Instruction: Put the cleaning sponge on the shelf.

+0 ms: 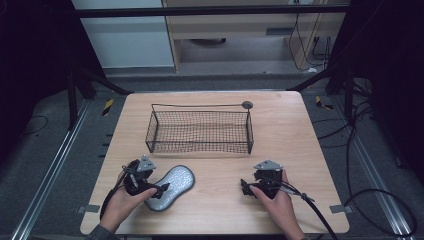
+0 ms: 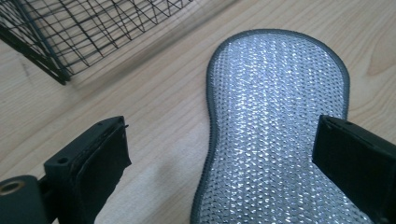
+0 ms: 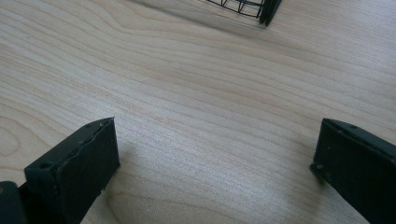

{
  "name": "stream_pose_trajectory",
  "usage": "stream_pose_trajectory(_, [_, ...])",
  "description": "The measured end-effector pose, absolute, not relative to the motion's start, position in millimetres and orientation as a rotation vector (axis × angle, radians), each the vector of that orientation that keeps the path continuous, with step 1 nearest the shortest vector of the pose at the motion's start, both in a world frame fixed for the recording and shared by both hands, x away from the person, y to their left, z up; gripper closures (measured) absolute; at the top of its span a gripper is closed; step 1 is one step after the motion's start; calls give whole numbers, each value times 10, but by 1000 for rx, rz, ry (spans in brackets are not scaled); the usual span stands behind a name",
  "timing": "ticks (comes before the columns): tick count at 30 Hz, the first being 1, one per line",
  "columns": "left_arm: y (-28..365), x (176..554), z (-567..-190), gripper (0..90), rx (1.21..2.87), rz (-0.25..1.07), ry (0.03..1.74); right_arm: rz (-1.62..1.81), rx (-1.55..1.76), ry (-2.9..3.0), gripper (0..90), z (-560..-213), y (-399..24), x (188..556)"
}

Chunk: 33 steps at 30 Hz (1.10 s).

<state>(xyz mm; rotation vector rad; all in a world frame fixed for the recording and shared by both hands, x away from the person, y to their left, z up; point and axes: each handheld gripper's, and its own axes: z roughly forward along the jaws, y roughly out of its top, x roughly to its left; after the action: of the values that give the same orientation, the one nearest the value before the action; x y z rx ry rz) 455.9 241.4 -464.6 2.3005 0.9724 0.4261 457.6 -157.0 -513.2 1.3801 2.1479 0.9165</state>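
I see the silver scouring pad (image 1: 171,187) lying flat on the wooden table (image 1: 300,150), in the lower left of the high view, its long axis running from lower left to upper right. My left gripper (image 1: 159,189) sits right at its near end, with the jaws spread wide and nothing between them. In the left gripper view the pad (image 2: 275,135) fills the centre and right of the frame; the right-hand jaw stands over its glittering weave, while the left-hand jaw stands over bare wood beside the pad's grey border. I cannot tell whether either jaw touches the pad.

My right gripper (image 1: 245,186) rests in the lower right of the high view, well apart from the pad, held in the person's hand. Its jaws are also spread wide over bare table (image 3: 196,116), holding nothing.

The black wire basket (image 1: 200,131) stands in the middle of the high view, beyond both grippers, and I see nothing inside it. A thin handle runs above its far rim.

The left gripper view cuts the basket (image 2: 70,32) off at the upper left, and the pad's near end runs off the bottom edge. The right gripper view catches just a basket corner (image 3: 261,9) at the top.
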Motion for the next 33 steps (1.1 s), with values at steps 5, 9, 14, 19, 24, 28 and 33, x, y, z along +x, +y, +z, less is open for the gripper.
stream_pose_trajectory(5, [2364,4553,-4678,32,2322,409,951,917,1380,2148,4,-5132,-1570,4576])
stream_pose_trajectory(9, [2329,4549,-4711,31,2330,392,948,917,1379,2148,4,-5132,-1570,4576])
stream_pose_trajectory(14, [2250,4542,-4753,30,2349,371,924,917,1380,2148,4,-5132,-1570,4576])
stream_pose_trajectory(19, [2230,4547,-4779,31,2359,356,927,917,1380,2148,4,-5132,-1570,4576])
stream_pose_trajectory(24, [2188,4542,-4784,30,2364,349,914,917,1379,2148,4,-5132,-1570,4576])
stream_pose_trajectory(28, [2138,4546,-4805,30,2377,342,913,917,1380,2148,4,-5132,-1570,4576])
stream_pose_trajectory(33, [2099,4548,-4831,31,2385,325,905,918,1376,2151,4,-5132,-1572,4575])
